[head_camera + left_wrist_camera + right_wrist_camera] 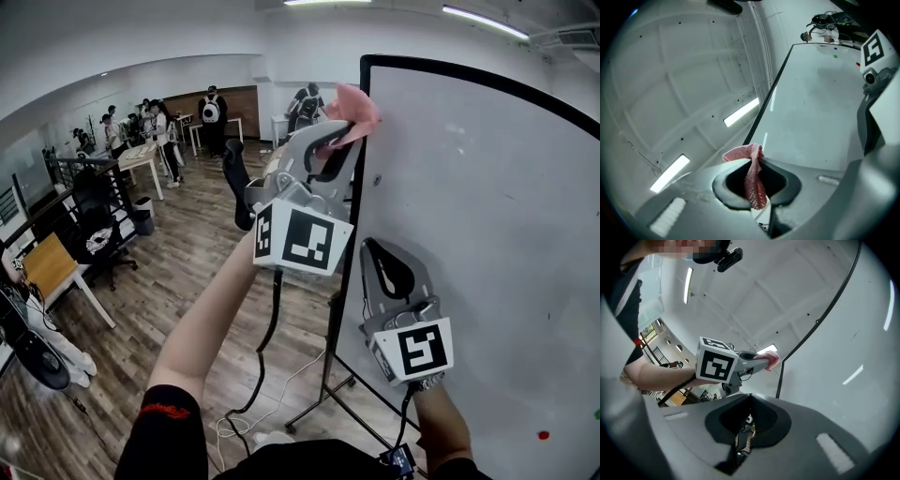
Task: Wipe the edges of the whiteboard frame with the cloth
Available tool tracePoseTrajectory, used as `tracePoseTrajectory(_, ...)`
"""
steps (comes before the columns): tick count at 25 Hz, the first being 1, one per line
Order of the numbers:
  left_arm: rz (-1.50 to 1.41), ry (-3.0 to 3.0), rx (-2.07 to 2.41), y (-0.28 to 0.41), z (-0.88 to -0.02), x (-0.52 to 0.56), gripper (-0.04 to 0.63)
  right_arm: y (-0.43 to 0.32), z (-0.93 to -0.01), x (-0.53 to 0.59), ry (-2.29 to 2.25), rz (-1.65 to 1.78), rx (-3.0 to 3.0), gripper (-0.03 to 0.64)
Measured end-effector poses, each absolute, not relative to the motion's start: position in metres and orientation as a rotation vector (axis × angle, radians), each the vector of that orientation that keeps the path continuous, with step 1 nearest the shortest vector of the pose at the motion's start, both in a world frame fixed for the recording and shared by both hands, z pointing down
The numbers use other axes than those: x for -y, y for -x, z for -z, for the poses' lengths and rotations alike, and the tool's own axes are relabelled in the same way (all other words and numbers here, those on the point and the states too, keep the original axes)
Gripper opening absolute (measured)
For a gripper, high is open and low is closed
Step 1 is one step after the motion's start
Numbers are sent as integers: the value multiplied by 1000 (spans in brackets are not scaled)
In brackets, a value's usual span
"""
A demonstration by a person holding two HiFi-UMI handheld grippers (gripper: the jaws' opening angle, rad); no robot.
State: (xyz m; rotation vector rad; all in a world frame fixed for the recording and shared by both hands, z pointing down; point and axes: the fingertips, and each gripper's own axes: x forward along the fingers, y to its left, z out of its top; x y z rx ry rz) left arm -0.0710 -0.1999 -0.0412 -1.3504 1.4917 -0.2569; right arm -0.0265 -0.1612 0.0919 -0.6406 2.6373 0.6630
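"Two grippers up at the whiteboard [487,244], are they?"

"Yes. The left gripper [339,131] is high, near the board's top left corner. Its jaws are clamped on a pink cloth [354,108], which bunches out past the tips and lies against the black frame [768,93] just below that corner."

"And the other one?"

"The right gripper [377,249] is lower, just inside the left edge, over the white face. Its jaws are together with nothing between them."

"Anything on the board?"

"A red dot [543,435] low on the right, and a green dot [596,412] near it. Behind, people [211,108] stand at the far end of the wood floor [187,262]."
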Motion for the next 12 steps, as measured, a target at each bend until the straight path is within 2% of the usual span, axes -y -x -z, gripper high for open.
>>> tracePoseTrajectory(12,517,1111,-1427,89,77,232,23,31,-58,175,644,-778,-2575,2)
